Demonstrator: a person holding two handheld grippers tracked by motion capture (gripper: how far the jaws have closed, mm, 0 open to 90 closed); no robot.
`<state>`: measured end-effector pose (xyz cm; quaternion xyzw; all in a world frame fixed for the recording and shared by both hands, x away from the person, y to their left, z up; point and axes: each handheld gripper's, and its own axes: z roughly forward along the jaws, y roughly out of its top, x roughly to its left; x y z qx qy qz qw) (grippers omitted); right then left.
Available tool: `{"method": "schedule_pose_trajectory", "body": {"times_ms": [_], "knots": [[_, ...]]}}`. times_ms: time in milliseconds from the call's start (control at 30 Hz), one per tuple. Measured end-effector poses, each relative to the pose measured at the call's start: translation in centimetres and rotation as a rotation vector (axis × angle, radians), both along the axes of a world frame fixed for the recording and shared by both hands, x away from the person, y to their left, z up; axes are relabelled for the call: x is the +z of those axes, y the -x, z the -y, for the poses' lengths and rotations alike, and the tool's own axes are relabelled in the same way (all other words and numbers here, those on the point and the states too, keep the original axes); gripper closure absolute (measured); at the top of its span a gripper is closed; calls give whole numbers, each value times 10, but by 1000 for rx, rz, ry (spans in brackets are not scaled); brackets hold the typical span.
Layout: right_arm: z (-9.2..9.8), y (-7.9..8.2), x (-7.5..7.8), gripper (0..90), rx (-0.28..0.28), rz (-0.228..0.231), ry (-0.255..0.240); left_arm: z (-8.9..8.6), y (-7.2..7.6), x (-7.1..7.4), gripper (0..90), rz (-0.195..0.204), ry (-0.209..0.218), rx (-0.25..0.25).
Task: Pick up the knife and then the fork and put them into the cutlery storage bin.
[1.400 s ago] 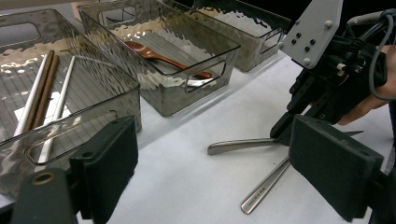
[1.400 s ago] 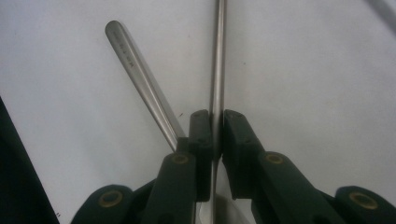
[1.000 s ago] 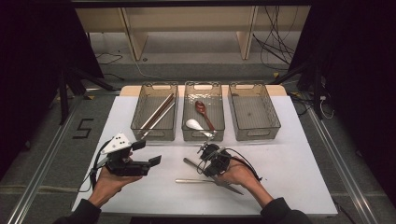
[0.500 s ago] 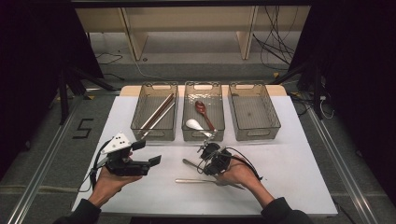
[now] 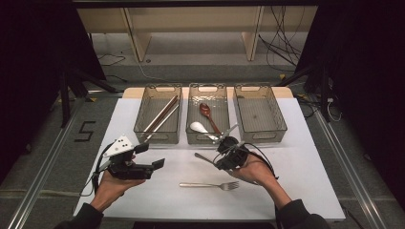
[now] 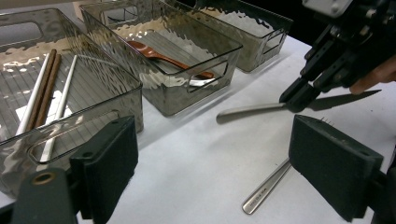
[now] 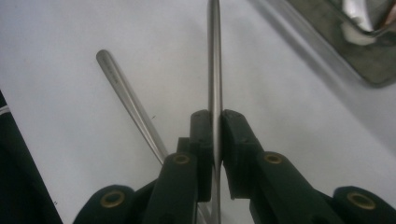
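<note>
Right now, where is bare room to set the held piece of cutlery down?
The right bin is empty. Bare table lies right of the right gripper and the fork. The left bin holds chopsticks; the middle bin holds spoons.

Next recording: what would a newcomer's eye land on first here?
Probably the right tongs, shut on a metal knife and holding it just above the white table, in front of the middle bin. Next, the fork lying alone on the table near the person's hands. Behind stand three clear bins: chopsticks in the left one, a brown spoon and a white spoon in the middle one.
</note>
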<state>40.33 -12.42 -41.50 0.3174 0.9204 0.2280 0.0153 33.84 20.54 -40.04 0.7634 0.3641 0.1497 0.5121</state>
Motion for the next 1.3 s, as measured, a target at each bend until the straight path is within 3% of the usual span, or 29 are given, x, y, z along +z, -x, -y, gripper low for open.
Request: {"method": "schedule_pose_trajectory", "body": {"times_ms": [333, 700, 1033, 1300], "knots": [[34, -12, 37, 839, -68, 58, -53, 0, -1, -1, 151, -3, 1, 4], [80, -57, 72, 838, -231, 120, -80, -1, -2, -1, 151, -4, 2, 5], [102, -102, 74, 838, -373, 109, -60, -1, -2, -1, 151, -5, 4, 4], [101, -127, 68, 838, -417, 89, -26, -3, -3, -2, 151, -6, 11, 6]]}}
